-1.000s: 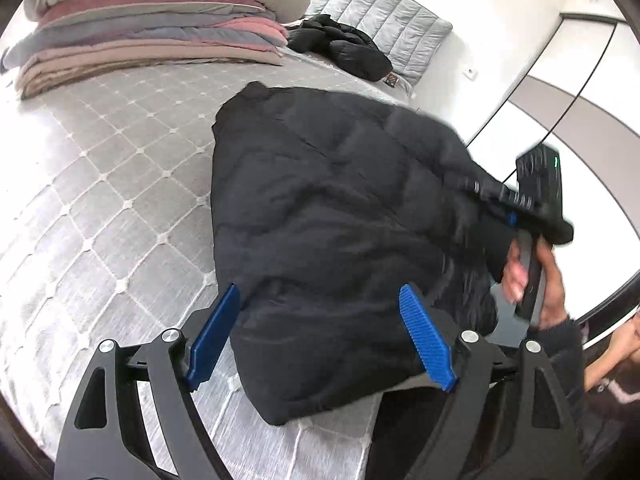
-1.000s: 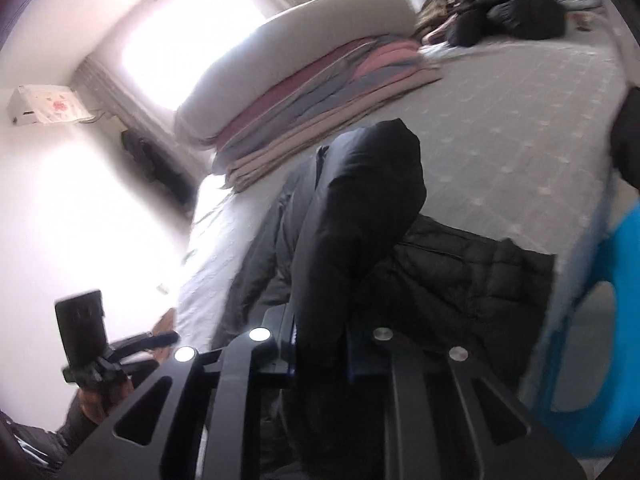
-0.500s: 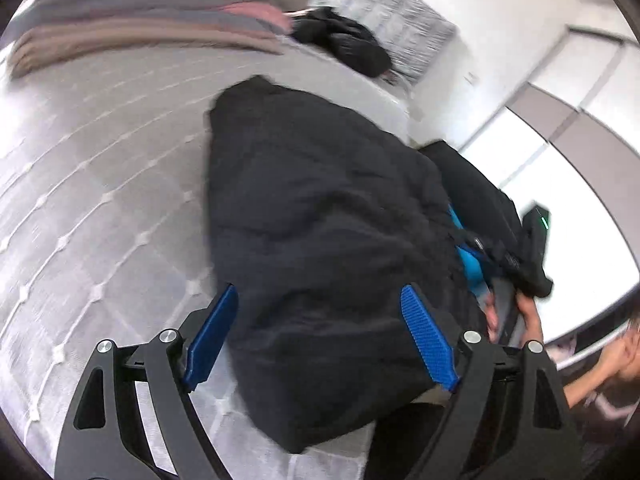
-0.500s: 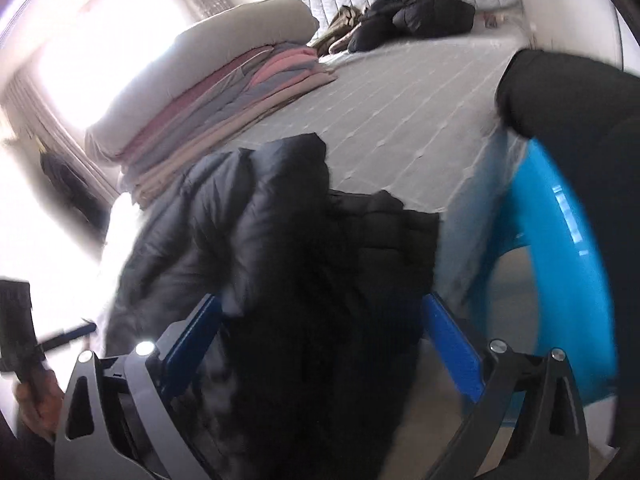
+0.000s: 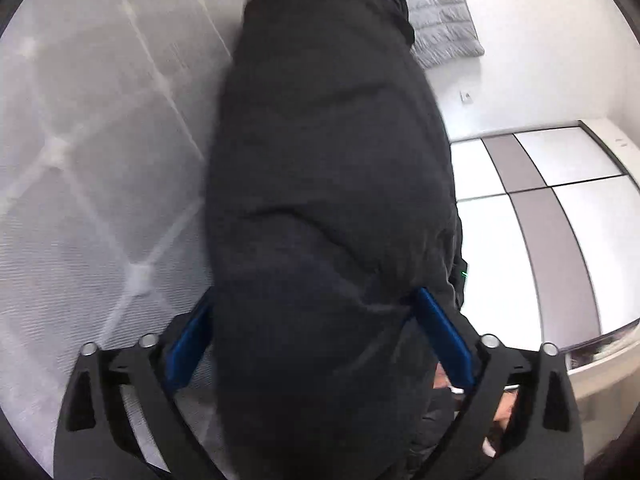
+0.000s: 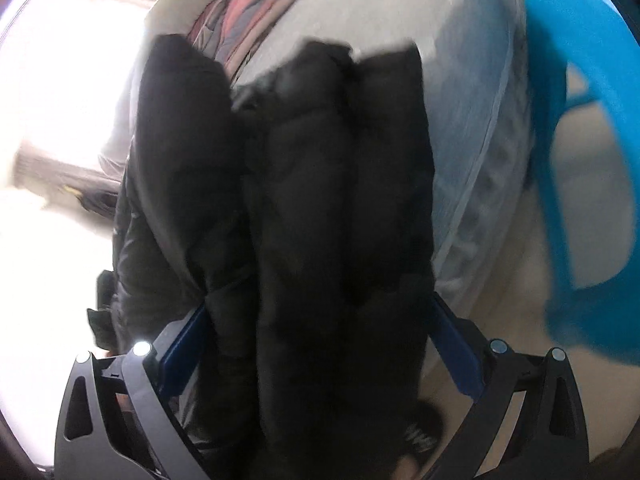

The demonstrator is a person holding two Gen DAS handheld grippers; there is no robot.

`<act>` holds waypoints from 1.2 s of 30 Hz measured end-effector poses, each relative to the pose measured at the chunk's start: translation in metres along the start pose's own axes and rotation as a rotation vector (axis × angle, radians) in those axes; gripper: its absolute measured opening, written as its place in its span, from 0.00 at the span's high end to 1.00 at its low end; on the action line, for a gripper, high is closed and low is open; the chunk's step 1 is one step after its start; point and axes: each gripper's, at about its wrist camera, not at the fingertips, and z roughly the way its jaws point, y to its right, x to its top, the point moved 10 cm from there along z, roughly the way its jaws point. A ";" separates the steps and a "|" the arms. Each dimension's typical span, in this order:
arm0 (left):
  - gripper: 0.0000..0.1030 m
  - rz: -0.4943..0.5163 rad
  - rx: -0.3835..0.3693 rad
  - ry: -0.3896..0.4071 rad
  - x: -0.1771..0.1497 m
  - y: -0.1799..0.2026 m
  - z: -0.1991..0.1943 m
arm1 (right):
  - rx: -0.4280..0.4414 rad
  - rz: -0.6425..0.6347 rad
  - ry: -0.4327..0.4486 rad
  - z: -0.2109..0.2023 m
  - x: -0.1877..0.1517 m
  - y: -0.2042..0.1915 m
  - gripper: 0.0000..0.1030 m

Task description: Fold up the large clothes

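- With both grippers set low at the near edge of the grey quilted bed [image 5: 92,168], the step in hand is judged to be a re-grasp of the black padded down jacket [image 5: 328,184] ahead of a further fold.
- Left gripper [image 5: 316,340]: the blue fingers [image 5: 442,342] stand spread wide and have just been opening. The jacket's near end bulges between them; whether the pads press on it cannot be told from this view, and no pinch is visible, so the fingers read as released.
- Jacket position: it lies lengthwise on the bed, running away from the left wrist camera, with its near end overhanging the bed edge. In the right wrist view it shows as several thick stacked layers [image 6: 336,208].
- Right gripper [image 6: 316,344]: the fingers are likewise spread, having just been opening, and straddle the bundled layers without a visible clamp.
- Bright blue plastic chair [image 6: 580,128]: it stands just beside the bed on the right.
- Next move, as judged: close each pair of fingers on a full stack of layers, not the top one alone, since slippery padded fabric may spring apart when lifted.
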 end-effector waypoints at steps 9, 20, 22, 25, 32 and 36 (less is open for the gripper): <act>0.70 0.316 0.317 0.190 0.002 0.047 -0.030 | -0.064 -0.140 0.008 0.004 -0.010 -0.065 0.08; 0.55 0.080 0.426 0.198 -0.023 -0.069 -0.183 | -0.068 -0.347 -0.295 0.147 -0.047 -0.178 0.08; 0.55 0.060 0.375 0.224 -0.023 -0.074 -0.197 | -0.083 -0.330 -0.230 0.137 -0.032 -0.182 0.08; 0.51 0.073 0.304 0.311 -0.012 -0.072 -0.215 | -0.138 -0.336 -0.027 0.090 -0.001 -0.191 0.08; 0.38 0.113 0.312 0.325 -0.013 -0.081 -0.200 | -0.086 -0.413 -0.010 0.100 0.015 -0.255 0.08; 0.30 0.135 0.370 0.287 -0.020 -0.083 -0.195 | -0.131 -0.393 -0.084 0.140 0.003 -0.252 0.12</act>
